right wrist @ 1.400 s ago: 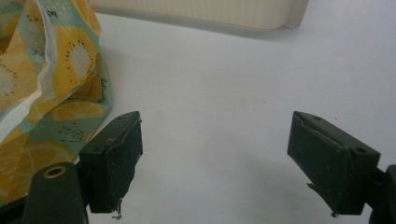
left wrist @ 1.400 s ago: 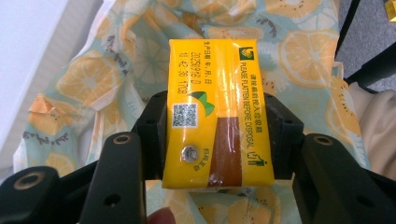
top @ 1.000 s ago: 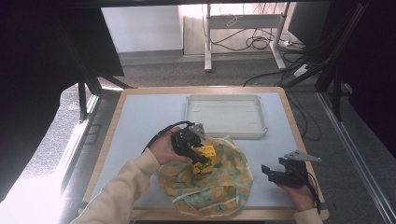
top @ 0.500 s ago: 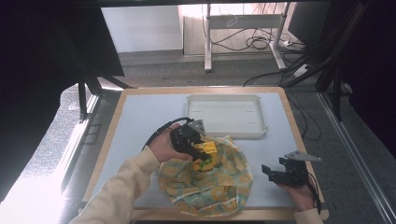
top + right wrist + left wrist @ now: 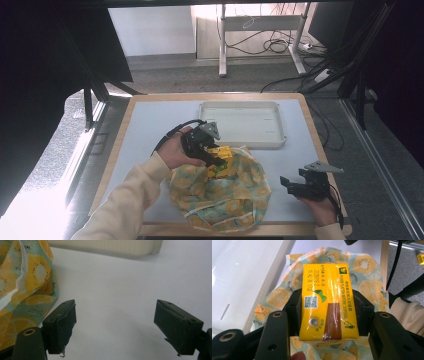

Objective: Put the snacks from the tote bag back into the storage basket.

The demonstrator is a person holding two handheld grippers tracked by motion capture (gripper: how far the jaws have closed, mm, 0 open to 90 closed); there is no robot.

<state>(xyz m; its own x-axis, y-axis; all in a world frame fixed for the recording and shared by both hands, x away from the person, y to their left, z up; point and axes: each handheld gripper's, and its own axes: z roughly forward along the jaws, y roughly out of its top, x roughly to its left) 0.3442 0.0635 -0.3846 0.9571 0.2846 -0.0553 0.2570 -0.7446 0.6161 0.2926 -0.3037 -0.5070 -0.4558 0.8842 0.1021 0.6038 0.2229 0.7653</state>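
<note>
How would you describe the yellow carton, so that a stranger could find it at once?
On the table, in front of the white tray, lies a fruit-print cloth bag. At its mouth the left gripper clamps the yellow carton. It alone is a rigid yellow box with printing and a brown stripe.

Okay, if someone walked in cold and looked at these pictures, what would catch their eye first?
Most likely the bright yellow drink carton, clamped between the jaws of the left gripper just above the fruit-print bag at the near middle of the table. Next, the empty white tray sits behind the bag toward the far edge. The right gripper rests open over bare tabletop at the near right, holding nothing.
</note>
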